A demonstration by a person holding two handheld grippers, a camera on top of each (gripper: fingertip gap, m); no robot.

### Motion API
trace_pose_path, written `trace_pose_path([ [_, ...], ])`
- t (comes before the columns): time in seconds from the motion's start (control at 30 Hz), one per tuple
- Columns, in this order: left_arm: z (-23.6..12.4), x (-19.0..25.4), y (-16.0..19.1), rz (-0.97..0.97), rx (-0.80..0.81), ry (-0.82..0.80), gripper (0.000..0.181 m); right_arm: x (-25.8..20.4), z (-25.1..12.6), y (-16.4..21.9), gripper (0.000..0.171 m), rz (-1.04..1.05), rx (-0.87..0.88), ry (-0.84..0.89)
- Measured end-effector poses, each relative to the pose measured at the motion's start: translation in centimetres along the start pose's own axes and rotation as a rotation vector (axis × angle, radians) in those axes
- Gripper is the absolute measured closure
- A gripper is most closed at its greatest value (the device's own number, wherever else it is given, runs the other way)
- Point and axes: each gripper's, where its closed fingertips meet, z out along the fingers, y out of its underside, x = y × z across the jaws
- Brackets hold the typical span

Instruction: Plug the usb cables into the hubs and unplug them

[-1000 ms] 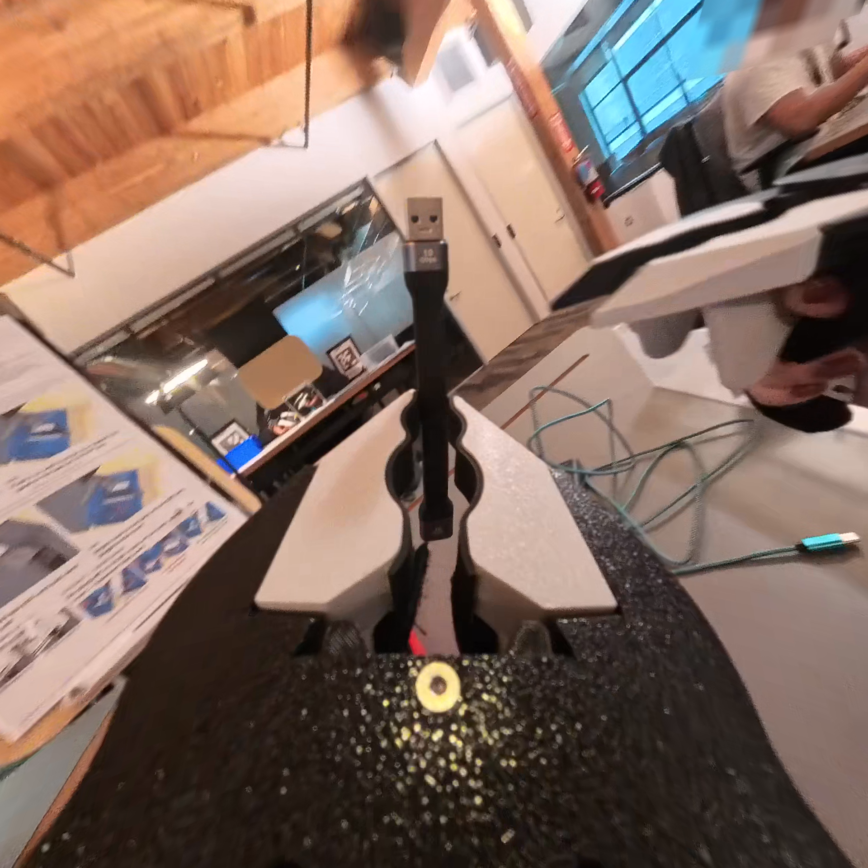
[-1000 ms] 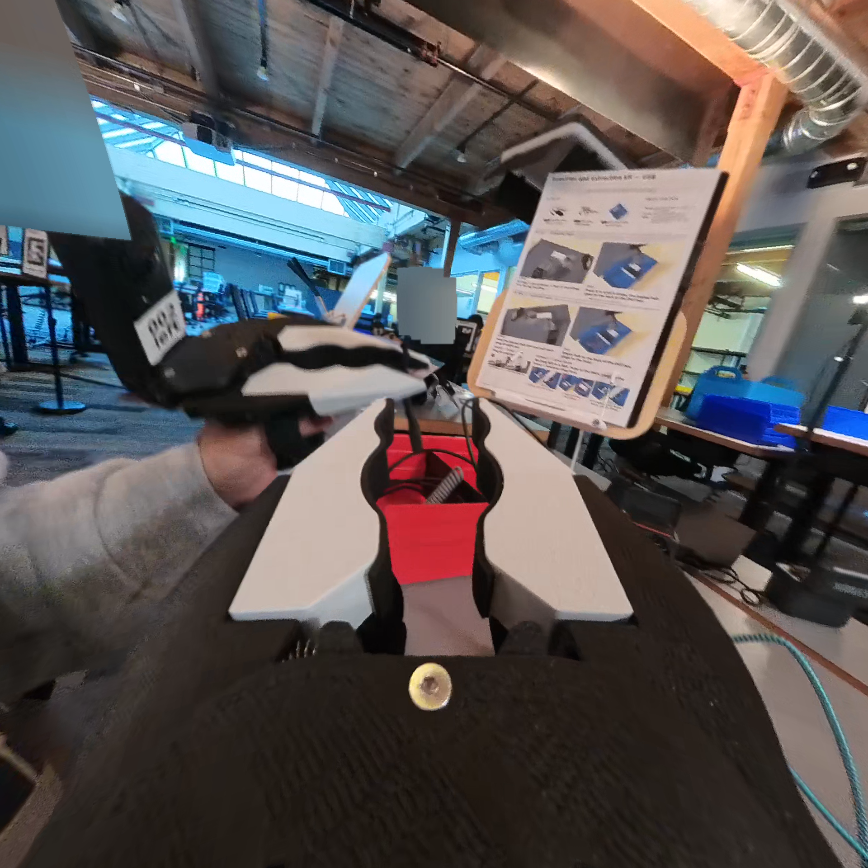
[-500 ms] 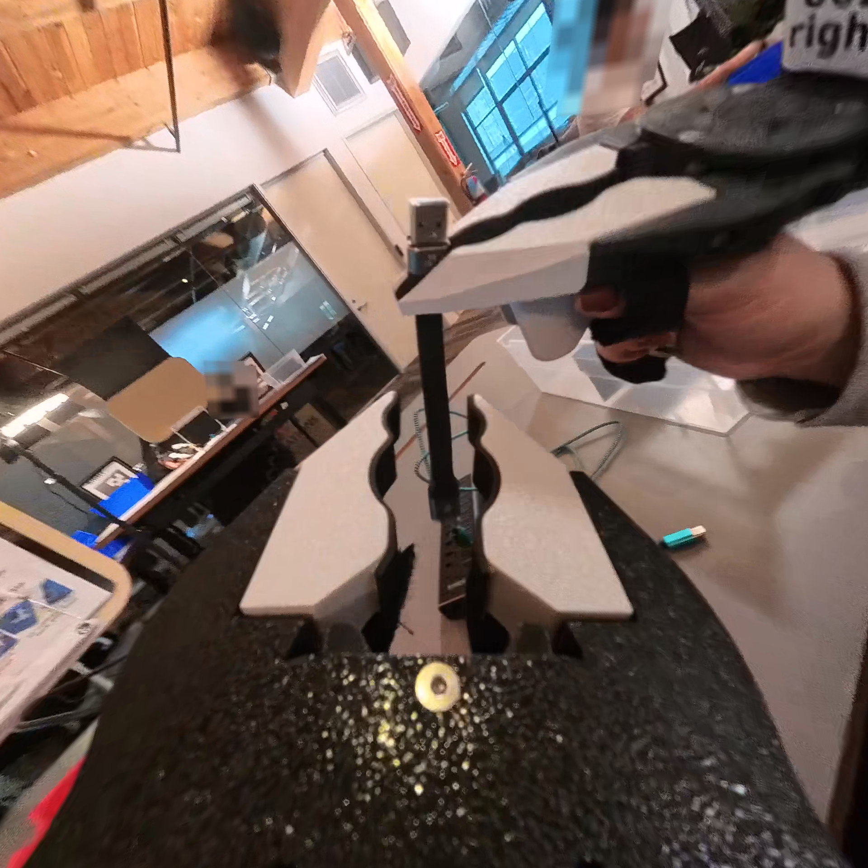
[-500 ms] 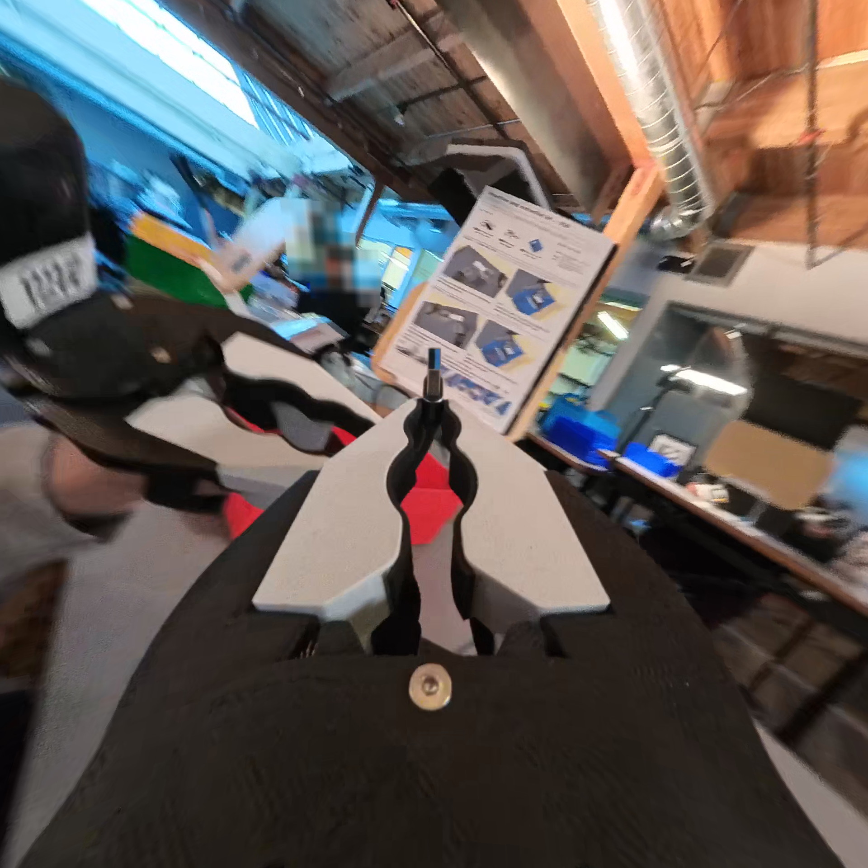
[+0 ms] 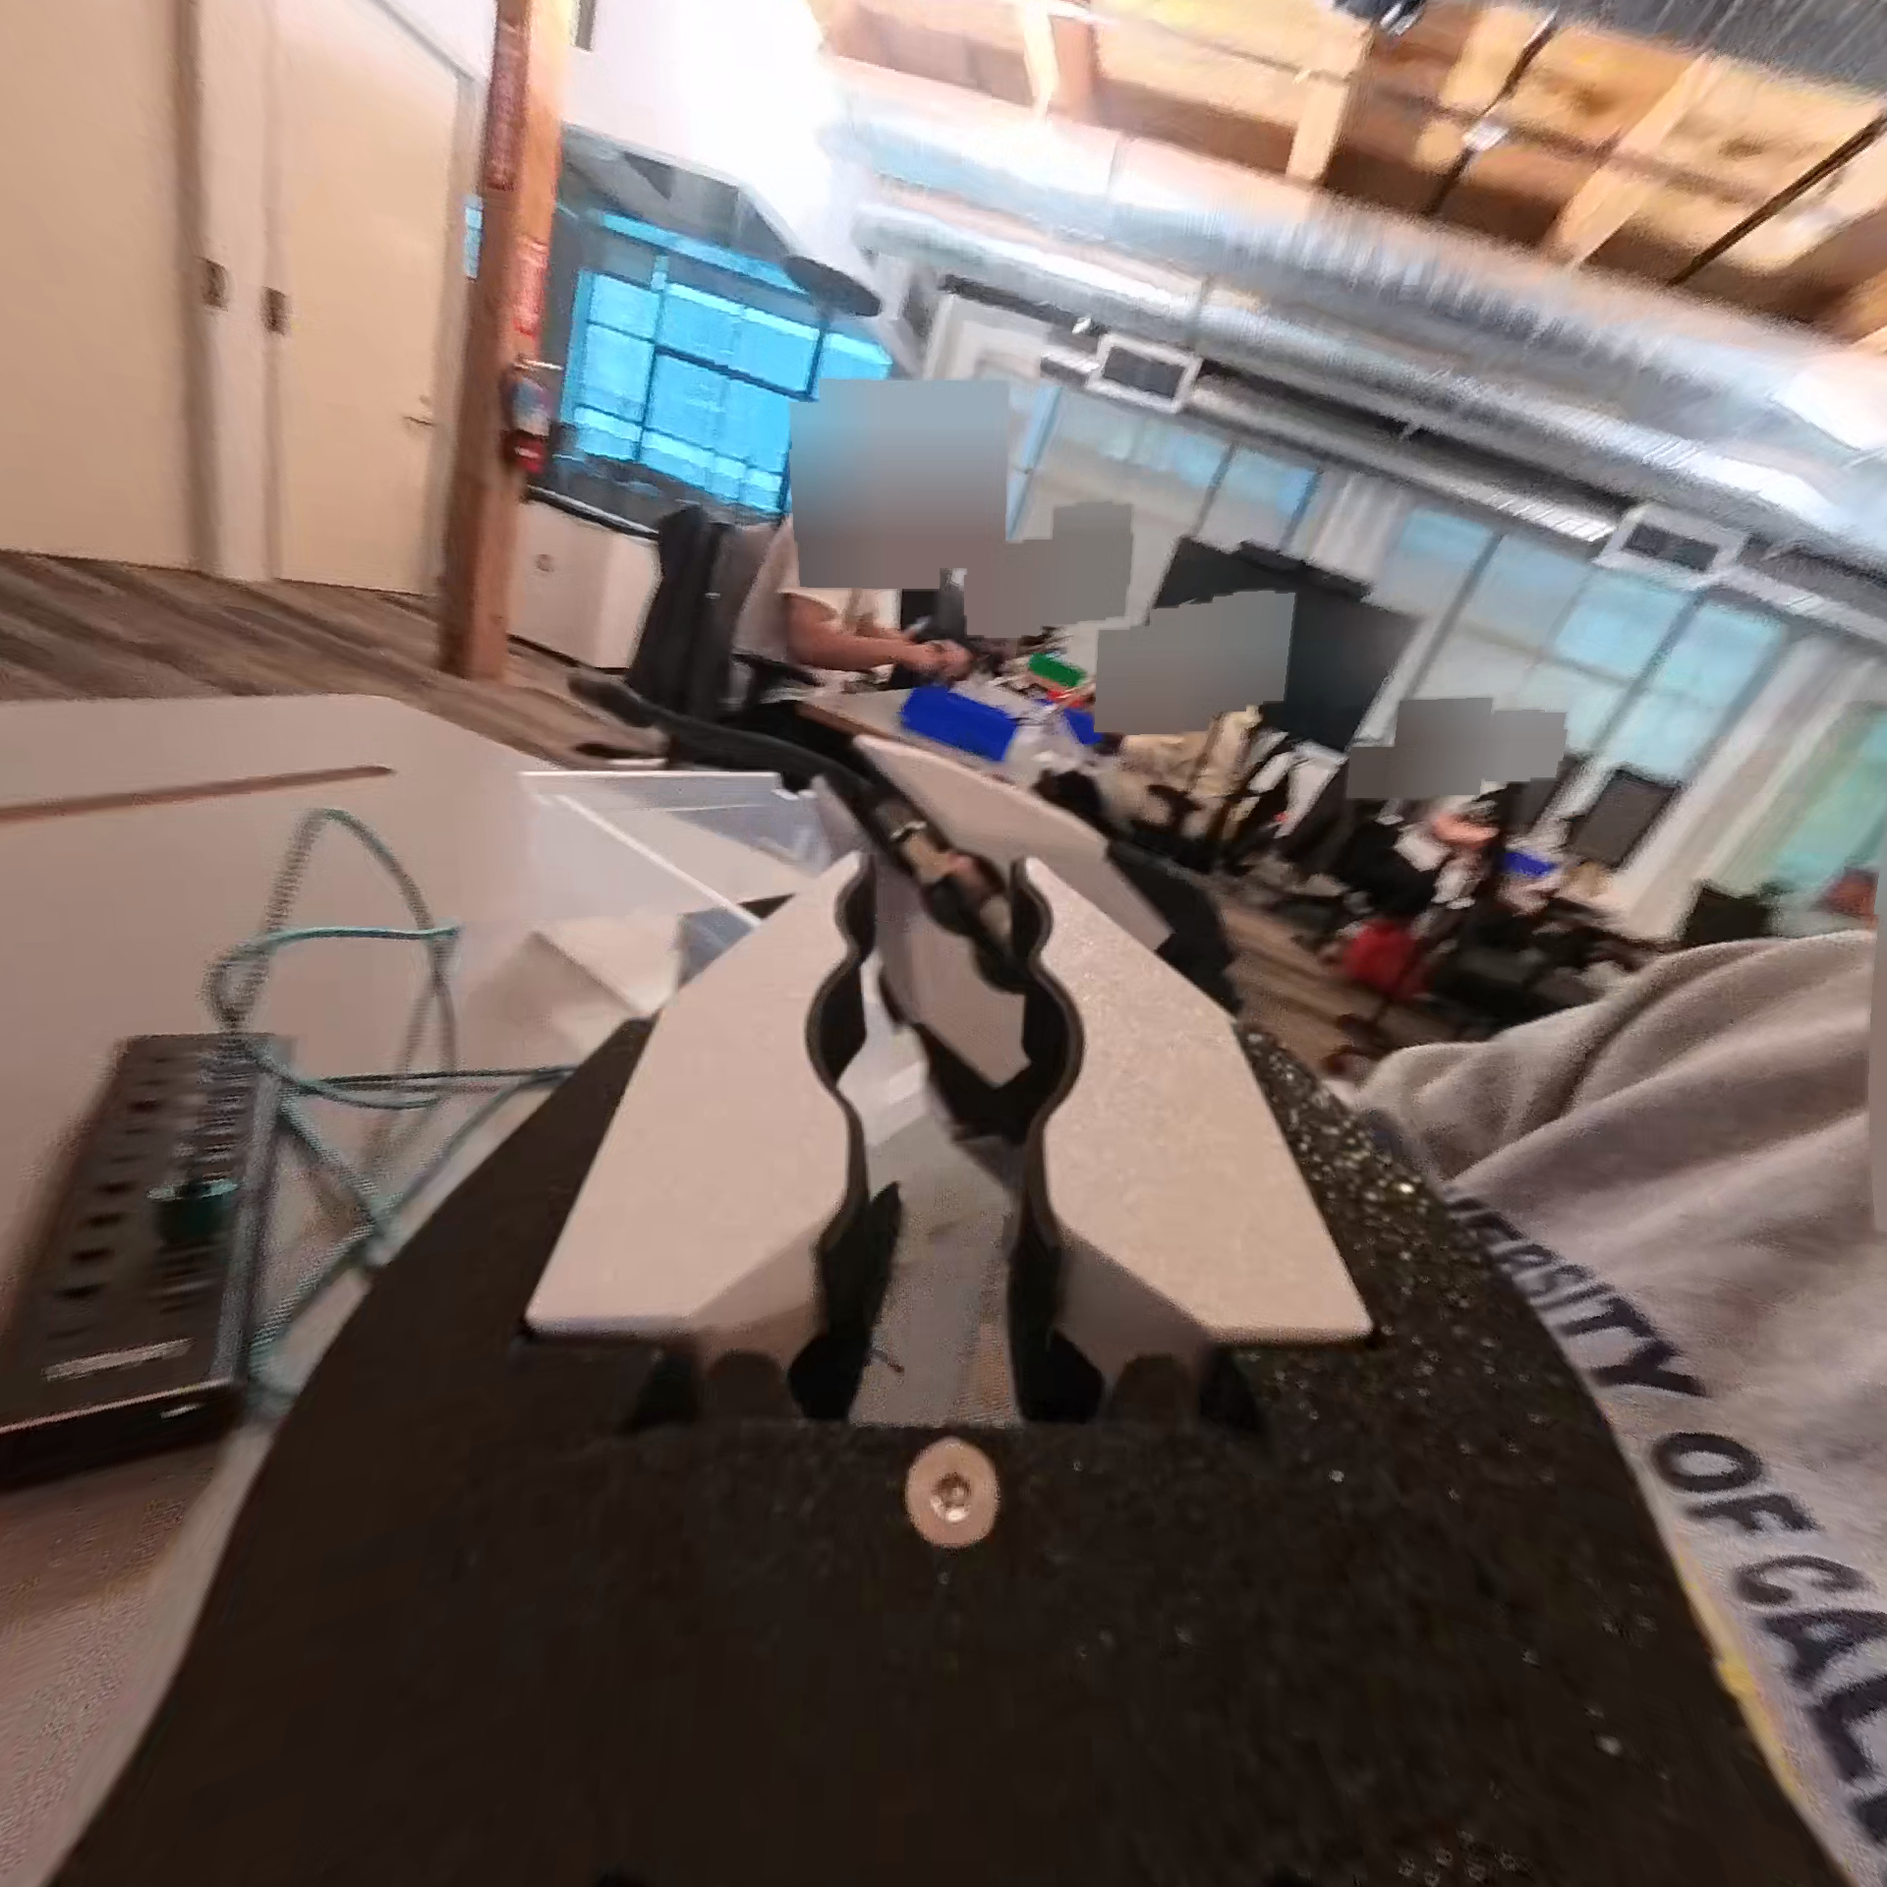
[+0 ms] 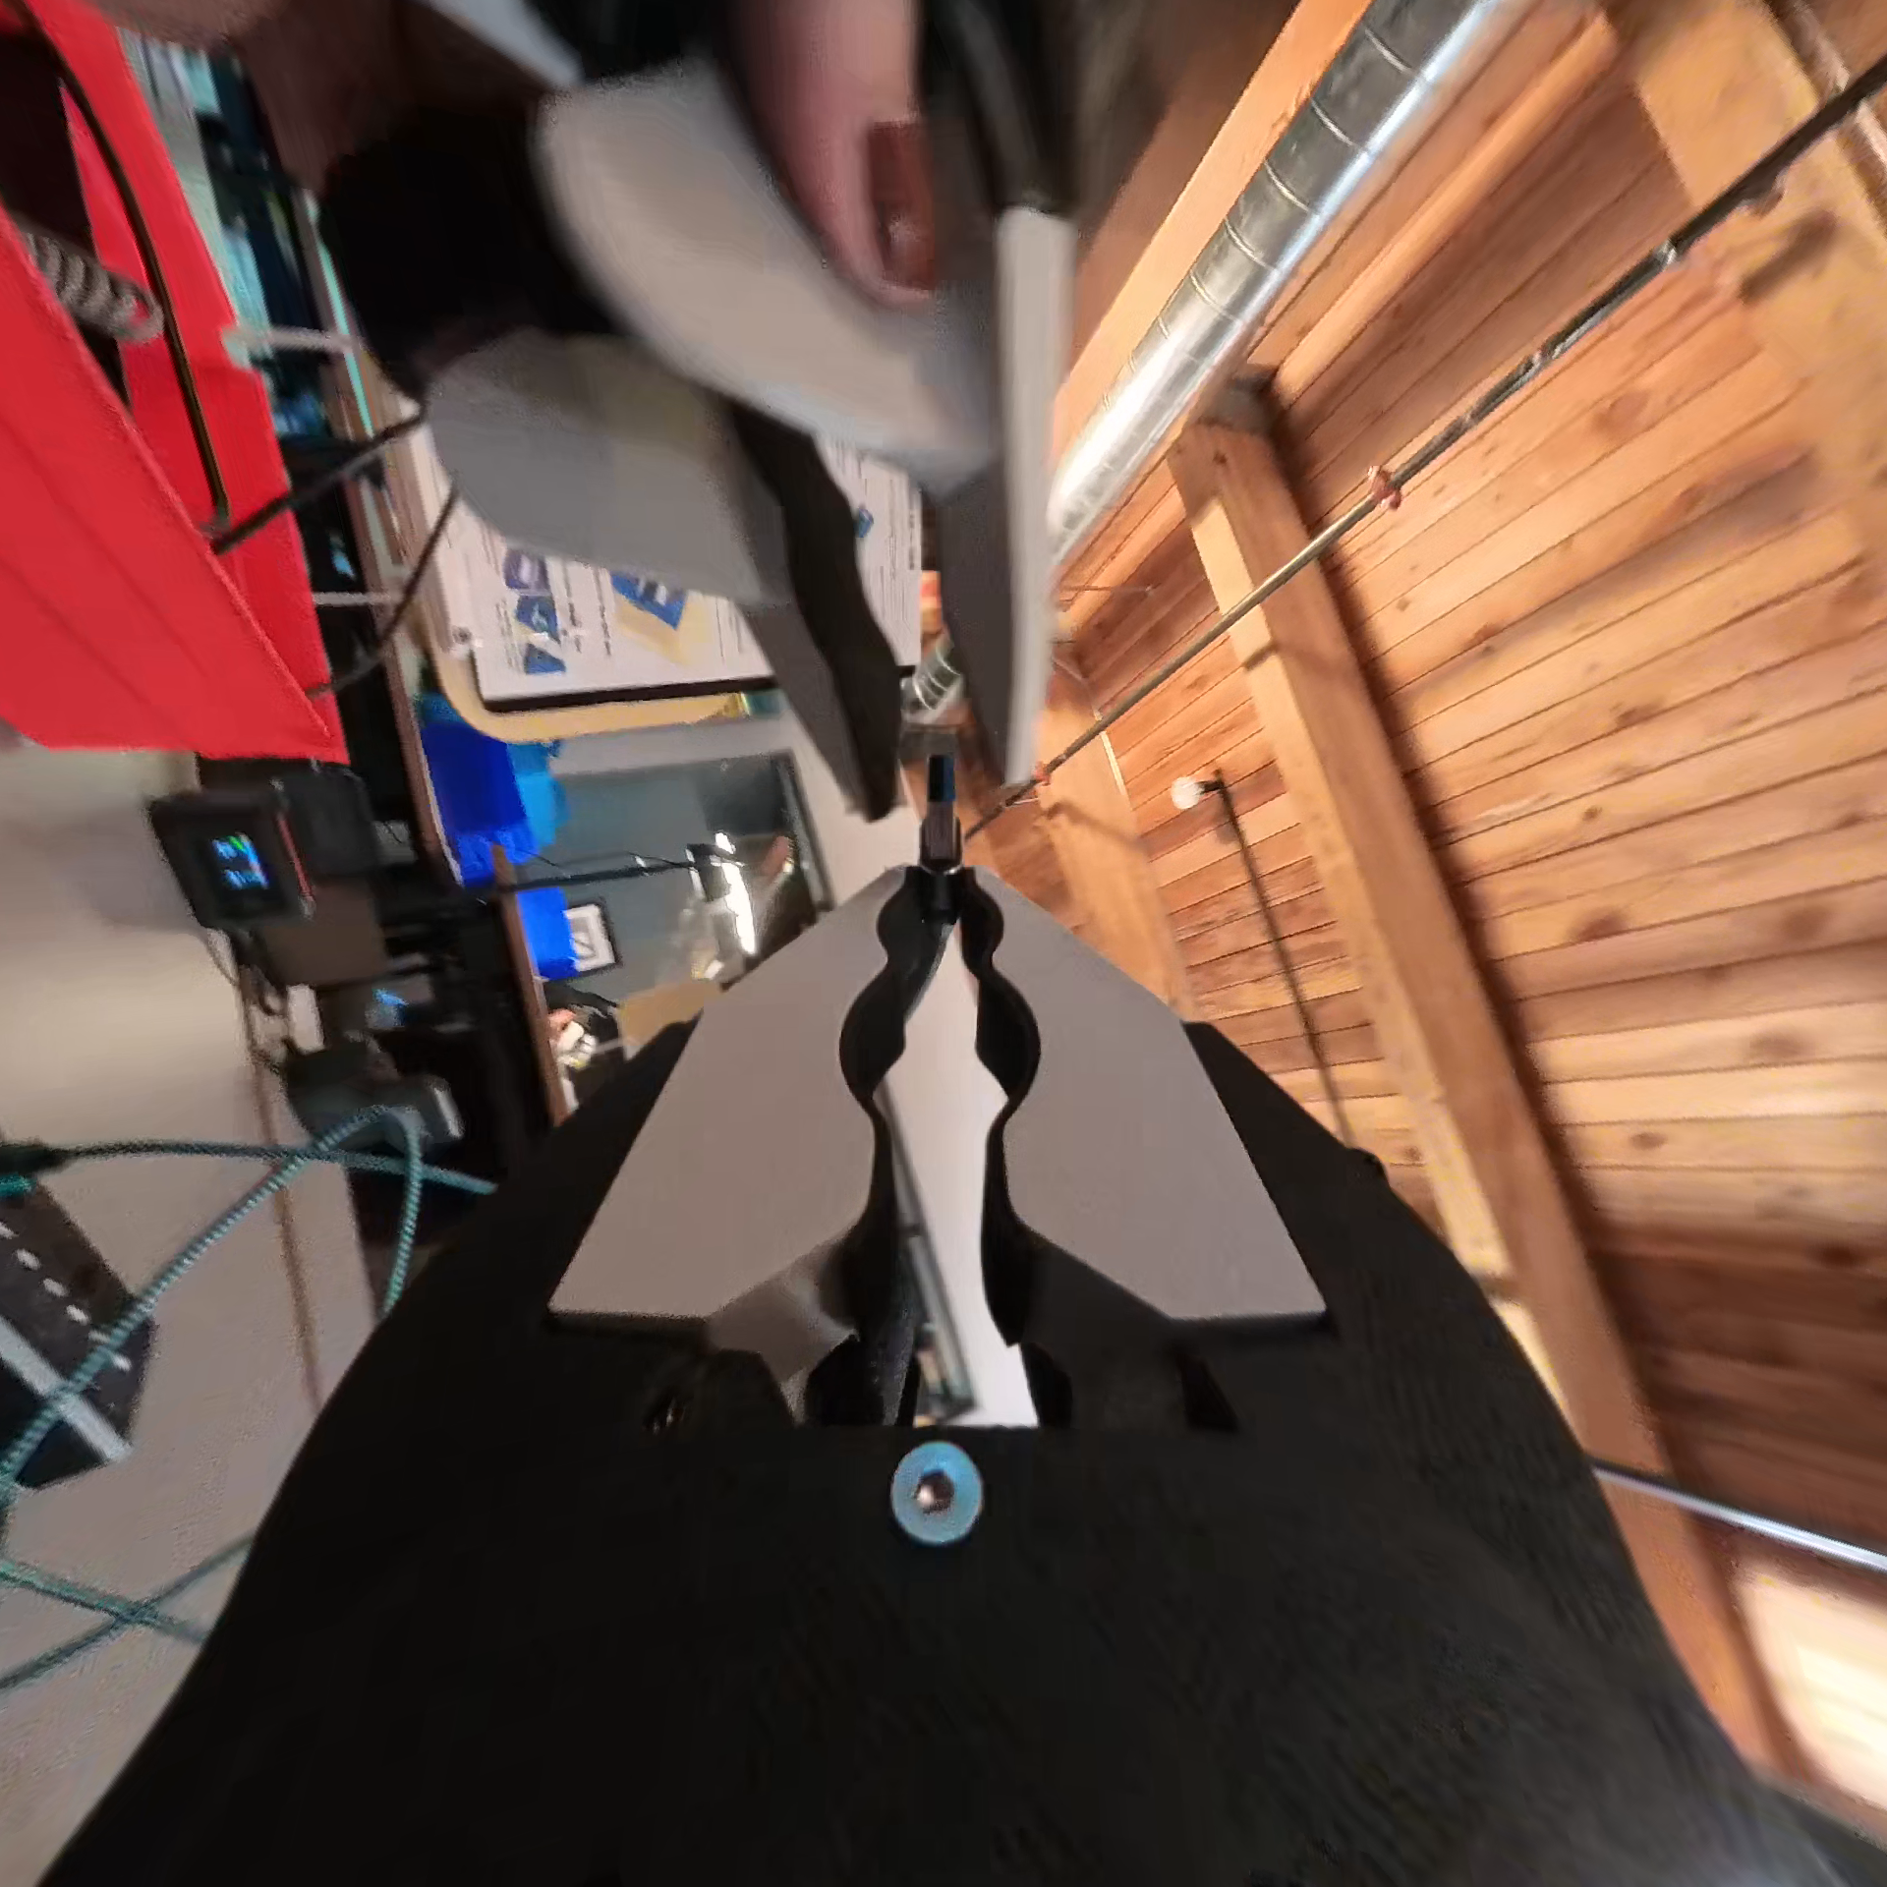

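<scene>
In the left wrist view my left gripper (image 5: 939, 868) is open and empty, low over the white table. The black USB hub (image 5: 123, 1225) lies to its left with a teal braided cable (image 5: 337, 950) plugged into it. My right gripper (image 6: 934, 883) is rolled sideways and shut on the short black USB cable (image 6: 939, 817). The cable's plug sticks out past the fingertips and its cord runs back between the fingers. The left gripper also shows in the right wrist view (image 6: 817, 572), just beyond that plug, held by a hand.
A clear plastic box (image 5: 654, 827) sits behind the hub. A red bin (image 6: 133, 490) with cables, an instruction board (image 6: 613, 643) and the hub's end (image 6: 51, 1327) with teal cable show at left. A grey sleeve (image 5: 1634, 1174) is at right.
The short black cable has passed from my left gripper to my right gripper. The left gripper has opened and let go. Both grippers have swung round, and the right one has rolled sideways.
</scene>
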Motion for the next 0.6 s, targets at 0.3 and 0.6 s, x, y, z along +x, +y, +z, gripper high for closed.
trace_pose_path([
  [0.3,0.0,-0.6,1.0,-0.142,-0.023,0.052,0.175,-0.5,-0.1,-0.5,0.166,-0.212,0.007,0.050],
  [0.6,-1.0,-2.0,0.2,0.200,-0.022,-0.149,0.179,-0.6,0.3,0.5,0.149,0.363,-0.008,-0.115],
])
